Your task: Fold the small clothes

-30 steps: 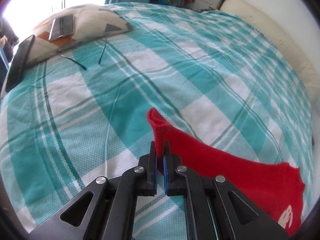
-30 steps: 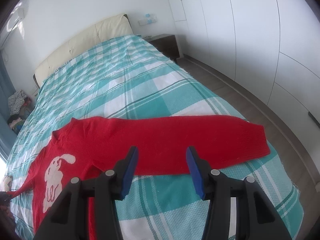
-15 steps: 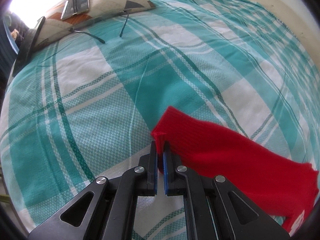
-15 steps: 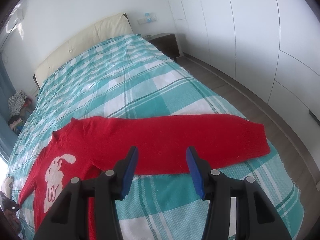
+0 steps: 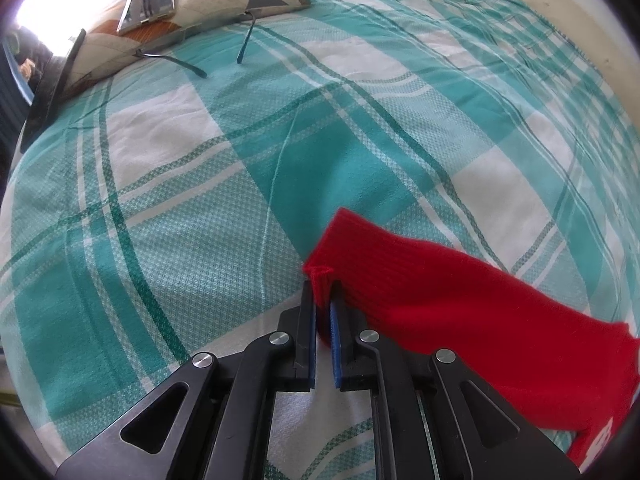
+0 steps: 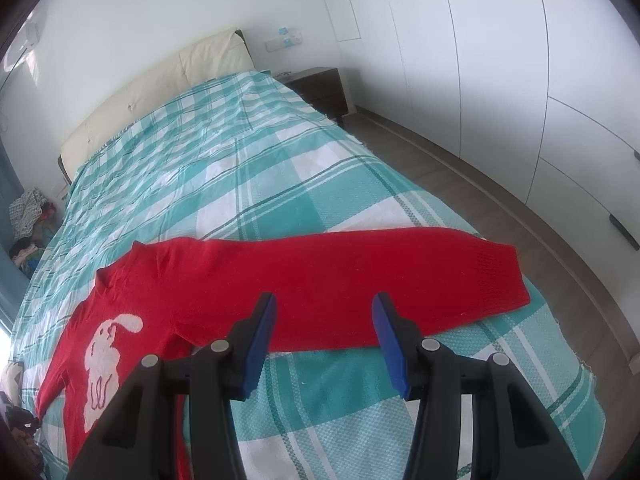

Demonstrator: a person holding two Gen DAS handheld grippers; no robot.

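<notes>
A small red sweater [image 6: 224, 280] with a white rabbit print [image 6: 106, 356] lies flat on the teal checked bedspread [image 6: 248, 184]. One sleeve [image 6: 420, 276] stretches right toward the bed's edge. My right gripper [image 6: 324, 308] is open and empty, hovering just over the near edge of that sleeve. In the left wrist view my left gripper [image 5: 322, 292] is shut on the cuff of the other sleeve [image 5: 440, 292], which lies low on the bedspread [image 5: 280, 128].
A patterned pillow [image 5: 192, 8] with a phone-like device and a dark tablet sits at the far left corner, glasses [image 5: 208, 56] beside it. A cream headboard [image 6: 160, 88], nightstand [image 6: 320, 84], white wardrobes [image 6: 520, 80] and a clothes pile [image 6: 28, 216] surround the bed.
My left gripper has lowered the sleeve cuff toward the bedspread and pulled it outward, so the sleeve lies flatter. The right gripper has stayed open and almost still.
</notes>
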